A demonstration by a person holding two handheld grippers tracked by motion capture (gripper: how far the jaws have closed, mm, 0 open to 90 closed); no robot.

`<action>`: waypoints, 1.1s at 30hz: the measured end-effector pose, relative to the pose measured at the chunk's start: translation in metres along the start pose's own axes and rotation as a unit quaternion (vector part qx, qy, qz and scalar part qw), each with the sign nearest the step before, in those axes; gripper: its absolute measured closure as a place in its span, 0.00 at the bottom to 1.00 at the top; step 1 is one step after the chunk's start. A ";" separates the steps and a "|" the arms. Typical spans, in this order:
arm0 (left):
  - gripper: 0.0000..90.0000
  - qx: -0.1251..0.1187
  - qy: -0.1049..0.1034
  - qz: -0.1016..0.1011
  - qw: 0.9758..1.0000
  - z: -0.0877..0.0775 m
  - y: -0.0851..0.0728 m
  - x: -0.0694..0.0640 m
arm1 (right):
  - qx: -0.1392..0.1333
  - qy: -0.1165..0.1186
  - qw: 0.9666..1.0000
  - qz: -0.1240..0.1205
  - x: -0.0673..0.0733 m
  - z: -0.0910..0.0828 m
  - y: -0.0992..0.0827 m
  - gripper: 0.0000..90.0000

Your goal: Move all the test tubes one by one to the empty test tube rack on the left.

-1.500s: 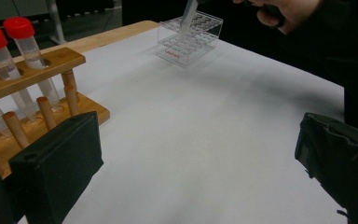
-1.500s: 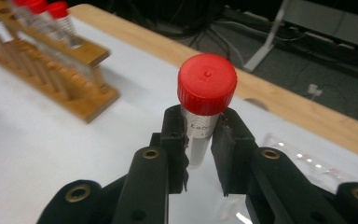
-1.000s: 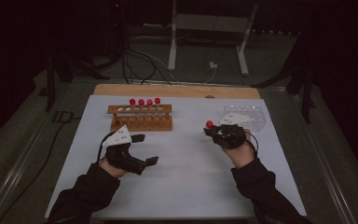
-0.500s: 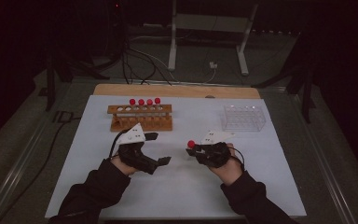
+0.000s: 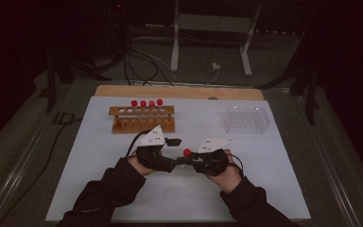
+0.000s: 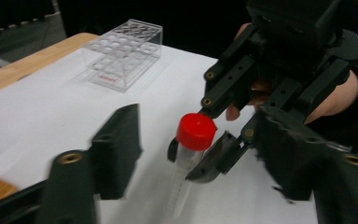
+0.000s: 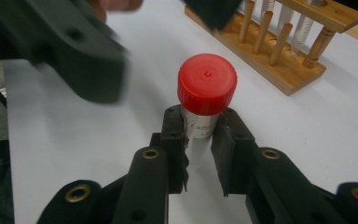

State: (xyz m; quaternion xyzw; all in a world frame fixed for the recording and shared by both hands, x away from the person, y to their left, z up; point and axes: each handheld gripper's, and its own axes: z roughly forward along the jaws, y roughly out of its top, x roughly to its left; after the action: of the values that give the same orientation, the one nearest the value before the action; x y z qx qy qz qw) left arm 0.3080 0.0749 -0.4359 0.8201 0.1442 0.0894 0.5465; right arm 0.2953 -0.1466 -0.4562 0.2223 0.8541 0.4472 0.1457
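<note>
High view. The bench [image 5: 99, 189] is covered with a white sheet. A wooden rack [image 5: 142, 119] holding four red-capped tubes is set at the rear left; a clear plastic rack [image 5: 247, 119] is set at the rear right, well apart from it. The two hand-held grippers are brought together over the middle front of the bench: the left hand-held gripper [image 5: 176, 150] and the right hand-held gripper [image 5: 183, 160]. A red-capped tube [image 5: 187, 152] is carried between them, above the sheet, judged to be presented for a handover or for uncapping.

Left gripper view. The tube [image 6: 189, 156] is held just below its cap by the right hand-held gripper [image 6: 193, 156], so that the cap [image 6: 196, 131] is left free. The left hand-held gripper's jaws have just been closing and stand half open on either side of the tube, not yet pressing on it.

Right gripper view. The right hand-held gripper [image 7: 199, 142] is clamped on the tube [image 7: 201, 126] at its labelled neck. The tube is kept upright, the cap exposed to the approaching jaws.
</note>
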 end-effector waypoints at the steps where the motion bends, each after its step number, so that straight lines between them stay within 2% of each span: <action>1: 0.44 0.002 0.003 0.003 1.000 0.002 0.000 -0.001 | 0.000 0.001 1.000 -0.001 0.000 0.000 0.000 0.83; 5: 0.61 0.006 0.009 0.010 1.000 0.006 0.000 0.000 | 0.000 0.003 1.000 -0.001 0.001 -0.001 0.000 0.83; 11: 0.76 0.017 0.001 0.018 1.000 0.009 0.001 0.000 | -0.002 -0.001 1.000 -0.001 0.001 -0.002 0.001 0.83; 16: 0.79 0.023 0.005 0.025 0.999 0.010 0.001 0.000 | 0.000 -0.001 1.000 0.001 0.001 -0.002 0.000 0.83; 21: 0.79 0.013 0.008 0.011 1.000 0.006 0.004 0.001 | -0.015 -0.001 1.000 -0.001 0.000 -0.004 0.001 0.81; 24: 0.80 0.011 0.020 0.012 1.000 0.002 0.005 0.003 | -0.025 -0.007 1.000 0.003 -0.001 -0.006 0.001 0.66; 28: 0.80 0.005 0.038 0.009 0.999 -0.008 0.005 0.008 | -0.032 -0.017 0.999 0.003 -0.003 -0.012 0.000 0.57; 33: 0.80 -0.001 0.063 0.002 0.998 -0.024 0.003 0.015 | -0.037 -0.030 0.999 0.012 -0.005 -0.017 -0.003 0.40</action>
State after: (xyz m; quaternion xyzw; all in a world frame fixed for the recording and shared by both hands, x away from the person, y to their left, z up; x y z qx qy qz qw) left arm 0.3153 0.0996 -0.4240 0.8124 0.1767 0.1416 0.5373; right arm 0.2916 -0.1623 -0.4487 0.2400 0.8294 0.4737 0.1737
